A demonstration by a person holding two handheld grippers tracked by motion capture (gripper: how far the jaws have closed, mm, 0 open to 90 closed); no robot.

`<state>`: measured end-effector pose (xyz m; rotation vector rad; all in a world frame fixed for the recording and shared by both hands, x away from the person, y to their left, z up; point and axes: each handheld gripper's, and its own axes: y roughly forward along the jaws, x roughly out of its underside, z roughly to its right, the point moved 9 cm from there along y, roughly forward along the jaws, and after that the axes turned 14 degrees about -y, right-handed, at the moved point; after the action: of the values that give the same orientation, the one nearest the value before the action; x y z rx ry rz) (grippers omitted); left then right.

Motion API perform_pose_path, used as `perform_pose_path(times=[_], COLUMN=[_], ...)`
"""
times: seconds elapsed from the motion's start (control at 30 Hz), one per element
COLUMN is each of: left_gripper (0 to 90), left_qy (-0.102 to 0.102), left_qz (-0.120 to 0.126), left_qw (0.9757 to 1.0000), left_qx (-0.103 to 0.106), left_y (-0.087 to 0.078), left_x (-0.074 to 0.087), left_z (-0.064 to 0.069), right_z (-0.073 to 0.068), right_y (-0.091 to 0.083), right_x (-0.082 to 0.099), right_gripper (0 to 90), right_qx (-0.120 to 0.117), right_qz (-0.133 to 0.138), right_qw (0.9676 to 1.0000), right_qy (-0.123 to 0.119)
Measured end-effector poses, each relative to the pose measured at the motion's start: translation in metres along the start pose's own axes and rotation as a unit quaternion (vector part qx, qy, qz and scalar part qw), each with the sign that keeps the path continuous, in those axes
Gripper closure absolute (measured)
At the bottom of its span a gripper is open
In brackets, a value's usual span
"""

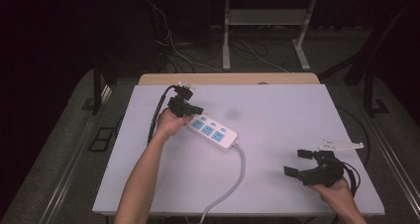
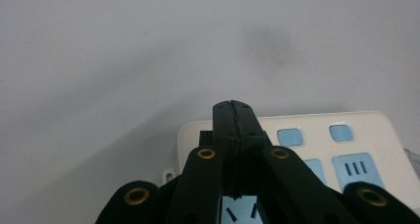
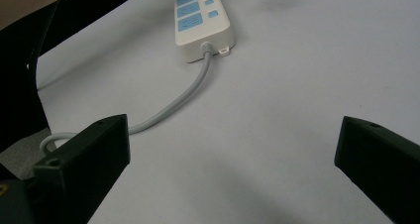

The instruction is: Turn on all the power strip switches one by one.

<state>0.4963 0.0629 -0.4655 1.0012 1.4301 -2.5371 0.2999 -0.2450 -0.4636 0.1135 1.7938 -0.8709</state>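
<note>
Two arms come in from the near edge of the table, which is flat, pale grey and smooth. On the left, a bare forearm reaches toward the far left part of the table. Its hand holds the left gripper, a black tool of hard plastic with small brass rings at its joints. In the left gripper view its two jaws are pressed flat together with no gap, and nothing is between them. Their tip hangs over the left end of the power strip; I cannot tell if it touches.

Next comes the power strip itself. It is a long white box with round corners, lying flat and slanted, left of the table's middle. Its top has light blue sockets and small light blue buttons. A tiny red light glows near one button. A thick grey cord leaves its right end and bends down to the near edge of the table.

Near the near right corner, the other hand holds the right gripper. Its two blocky black jaws are spread wide apart and hold nothing. It is well apart from the power strip. A grey three-cornered plate sits on top of it.
</note>
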Motion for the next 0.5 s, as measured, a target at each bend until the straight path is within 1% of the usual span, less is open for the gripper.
perform_pose_path(times=[0.23, 0.33, 0.5], left_gripper=[89.5, 89.5, 89.5], left_qy=[-0.008, -0.005, -0.008], left_qz=[-0.004, -0.008, -0.007], left_qw=[1.0000, 0.9999, 0.9999], left_qx=[0.003, 0.005, 0.008], left_y=[0.012, 0.014, 0.016], left_x=[0.006, 0.007, 0.007], left_z=[-0.001, 0.000, 0.002], right_z=[0.000, 0.000, 0.000], right_y=[0.000, 0.000, 0.000], right_x=[0.000, 0.000, 0.000], right_gripper=[0.6, 0.5, 0.5], right_qx=[0.000, 0.000, 0.000], right_qz=[0.000, 0.000, 0.000], right_qw=[1.0000, 1.0000, 1.0000], right_qy=[0.001, 0.001, 0.001])
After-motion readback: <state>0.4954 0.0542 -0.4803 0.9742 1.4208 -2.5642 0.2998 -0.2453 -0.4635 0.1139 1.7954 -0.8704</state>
